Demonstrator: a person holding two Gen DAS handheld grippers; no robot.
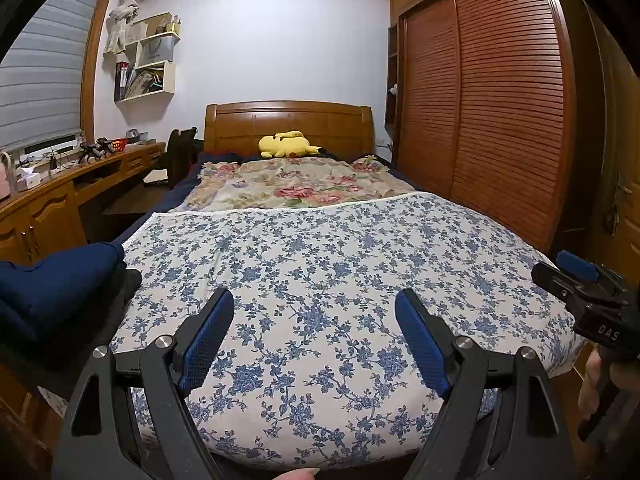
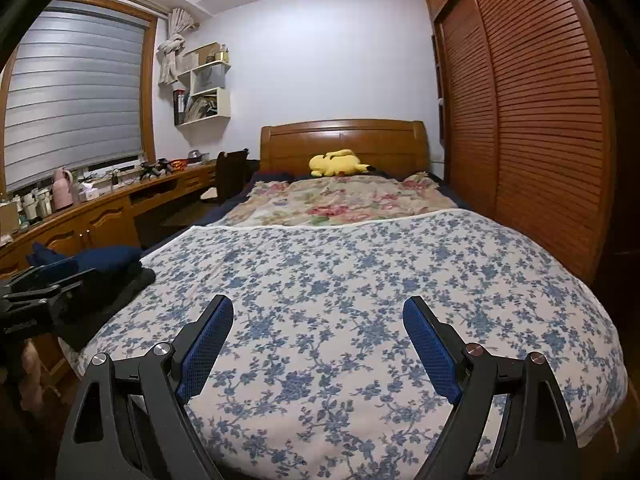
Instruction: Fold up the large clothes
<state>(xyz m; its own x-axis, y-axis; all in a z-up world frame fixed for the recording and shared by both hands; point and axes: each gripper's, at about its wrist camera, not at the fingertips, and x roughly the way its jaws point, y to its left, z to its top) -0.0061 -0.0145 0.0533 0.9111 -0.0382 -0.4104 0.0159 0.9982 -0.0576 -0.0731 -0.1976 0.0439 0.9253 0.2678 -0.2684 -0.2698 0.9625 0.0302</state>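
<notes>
A pile of dark clothes, navy on top of black [image 1: 60, 280], lies at the bed's front left corner; it also shows in the right wrist view [image 2: 112, 268]. My left gripper [image 1: 316, 300] is open and empty above the blue-flowered bed cover [image 1: 320, 248], to the right of the pile. My right gripper [image 2: 318, 306] is open and empty above the same cover [image 2: 340, 264]. The right gripper shows at the right edge of the left wrist view [image 1: 576, 280]. The left gripper shows at the left edge of the right wrist view [image 2: 40, 292].
A pink-flowered quilt [image 1: 296, 184] and a yellow plush toy [image 1: 288, 145] lie near the wooden headboard [image 1: 288, 120]. A slatted wardrobe [image 1: 500, 100] stands close along the bed's right side. A cluttered wooden desk [image 2: 100, 204] and a chair [image 2: 230, 176] stand on the left.
</notes>
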